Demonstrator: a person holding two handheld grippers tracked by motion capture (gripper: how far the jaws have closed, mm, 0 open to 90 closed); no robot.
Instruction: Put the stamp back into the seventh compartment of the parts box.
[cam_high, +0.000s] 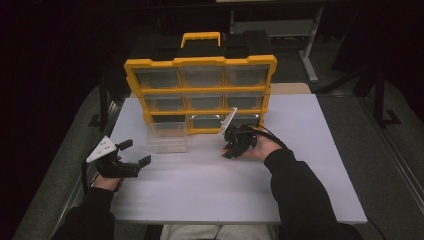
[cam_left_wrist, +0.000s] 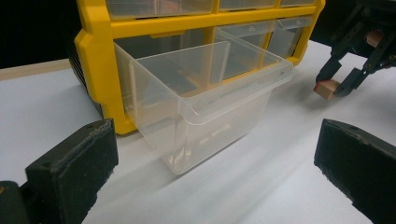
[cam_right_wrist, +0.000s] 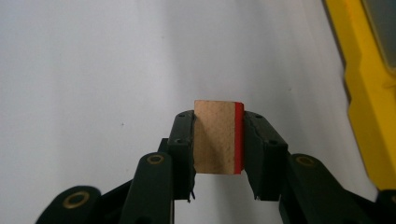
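Observation:
A yellow drawer cabinet (cam_high: 200, 92) stands at the back of the white table (cam_high: 210, 190). Its bottom-left clear drawer (cam_high: 167, 137) is pulled out; the same drawer (cam_left_wrist: 205, 100) sits straight ahead in the left gripper view. My left gripper (cam_high: 134, 152) rests at the table's left edge, open and empty, its pads (cam_left_wrist: 74, 163) wide apart. My right gripper (cam_high: 229, 150) is shut on a small wooden block with a red face (cam_right_wrist: 218, 136), low over the table right of the drawer. That block (cam_left_wrist: 327, 88) also appears in the left gripper view.
The cabinet's yellow frame (cam_right_wrist: 369, 93) runs along the right side of the right gripper view. Bare table lies in front of both grippers. A table leg (cam_high: 310, 45) and dark floor lie behind the cabinet.

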